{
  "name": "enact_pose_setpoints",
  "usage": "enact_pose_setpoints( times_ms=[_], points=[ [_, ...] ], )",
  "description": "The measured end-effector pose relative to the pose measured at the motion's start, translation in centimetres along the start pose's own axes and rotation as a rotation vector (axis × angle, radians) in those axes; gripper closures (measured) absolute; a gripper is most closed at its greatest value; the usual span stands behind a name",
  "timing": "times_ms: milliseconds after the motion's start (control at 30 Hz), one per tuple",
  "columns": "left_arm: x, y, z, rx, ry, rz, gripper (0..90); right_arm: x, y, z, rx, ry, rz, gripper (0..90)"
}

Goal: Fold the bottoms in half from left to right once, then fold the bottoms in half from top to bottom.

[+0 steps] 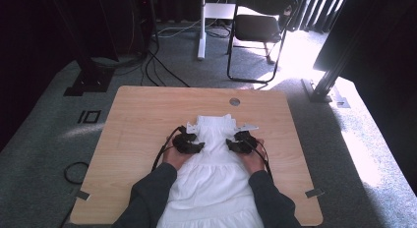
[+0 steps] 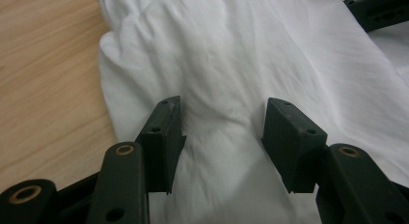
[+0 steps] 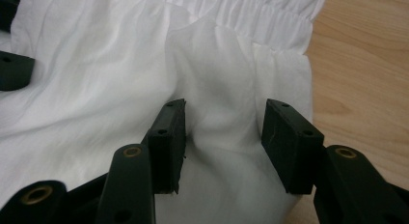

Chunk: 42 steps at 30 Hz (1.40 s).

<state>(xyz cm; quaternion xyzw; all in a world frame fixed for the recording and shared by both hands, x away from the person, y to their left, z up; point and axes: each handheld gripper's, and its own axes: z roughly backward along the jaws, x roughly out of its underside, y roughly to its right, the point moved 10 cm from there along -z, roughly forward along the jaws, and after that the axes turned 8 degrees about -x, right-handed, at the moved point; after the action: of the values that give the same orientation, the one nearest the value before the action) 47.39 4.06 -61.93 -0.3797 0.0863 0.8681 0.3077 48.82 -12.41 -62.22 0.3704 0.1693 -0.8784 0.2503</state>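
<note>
A white dress (image 1: 214, 176) lies flat on the wooden table (image 1: 137, 120), with its gathered top toward the far edge and its skirt running off the near edge. My left gripper (image 1: 199, 147) rests on the dress's left side at the waist and my right gripper (image 1: 229, 143) on its right side, their tips pointing inward at each other. In the left gripper view, the left gripper (image 2: 222, 118) is open over a low ridge of the cloth (image 2: 231, 55). In the right gripper view, the right gripper (image 3: 224, 120) is open astride a raised fold of the cloth (image 3: 120, 64) below the gathered band.
Bare wood borders the dress on both sides. A round grommet (image 1: 234, 101) sits near the table's far edge. On the carpet beyond stand a black chair (image 1: 260, 26), a white stand pole (image 1: 201, 26) and loose cables (image 1: 157, 71).
</note>
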Motion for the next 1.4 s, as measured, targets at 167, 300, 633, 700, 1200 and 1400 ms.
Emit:
enact_pose_setpoints(
  times_ms=[167, 300, 633, 700, 1200, 1400],
  points=[
    [1.4, 1.0, 1.5, 0.039, 0.027, 0.013, 49.1, 0.9, -0.8, 0.8, 0.0, -0.011, 0.004, 50.3],
    [2.8, 2.1, 2.8, 0.058, 0.05, -0.011, 49.1, 2.1, -1.6, 1.9, -0.005, -0.006, 0.009, 50.3],
    [4.7, 4.1, 4.9, 0.089, 0.048, -0.025, 49.0, 3.8, -3.1, 3.3, -0.011, 0.031, 0.014, 50.4],
    [4.9, 4.4, 5.1, 0.085, 0.041, -0.044, 48.9, 3.8, -3.2, 3.3, -0.01, 0.033, 0.013, 50.3],
    [-0.8, 0.0, 2.9, 0.036, 0.07, 0.127, 33.0, 3.8, -3.2, 3.3, -0.014, 0.045, 0.018, 50.4],
    [-0.7, 0.1, 0.8, 0.022, 0.029, 0.143, 26.9, 3.9, -3.2, 3.3, -0.016, 0.054, 0.019, 50.4]
  ],
)
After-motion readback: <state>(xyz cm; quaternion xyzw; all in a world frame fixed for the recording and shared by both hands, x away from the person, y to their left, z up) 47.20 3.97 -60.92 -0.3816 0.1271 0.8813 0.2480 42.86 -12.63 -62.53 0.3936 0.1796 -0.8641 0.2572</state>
